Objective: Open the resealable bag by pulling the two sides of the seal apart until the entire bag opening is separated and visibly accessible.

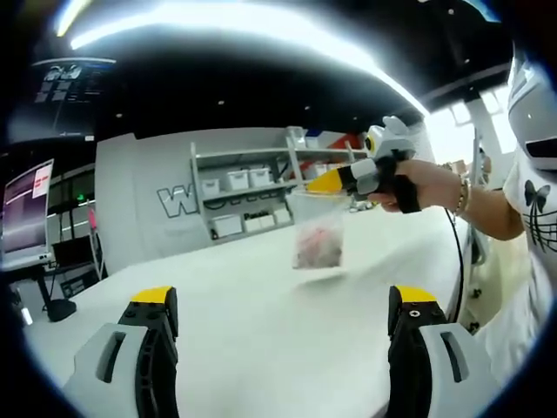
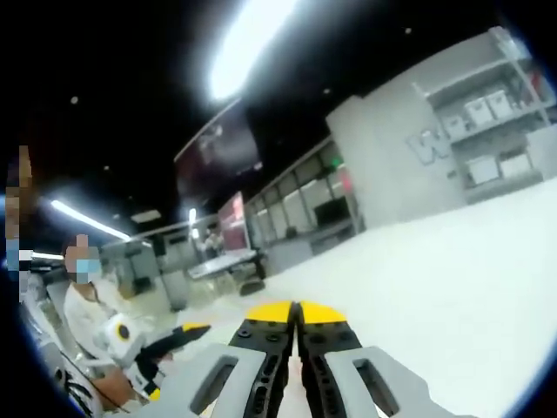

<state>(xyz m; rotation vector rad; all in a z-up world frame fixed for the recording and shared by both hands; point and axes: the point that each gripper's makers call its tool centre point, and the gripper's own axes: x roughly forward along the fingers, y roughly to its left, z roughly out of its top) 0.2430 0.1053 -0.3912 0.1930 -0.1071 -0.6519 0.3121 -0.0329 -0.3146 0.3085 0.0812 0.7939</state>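
Bag (image 1: 318, 233) aloft in right gripper (image 1: 324, 183)

I can't make out what the blurred bag (image 1: 318, 231) holds — just a pinkish smear. In the right gripper view my fingers (image 2: 261, 335) hide whatever they pinch, and the far shelf (image 2: 487, 113) bins are too small to read.
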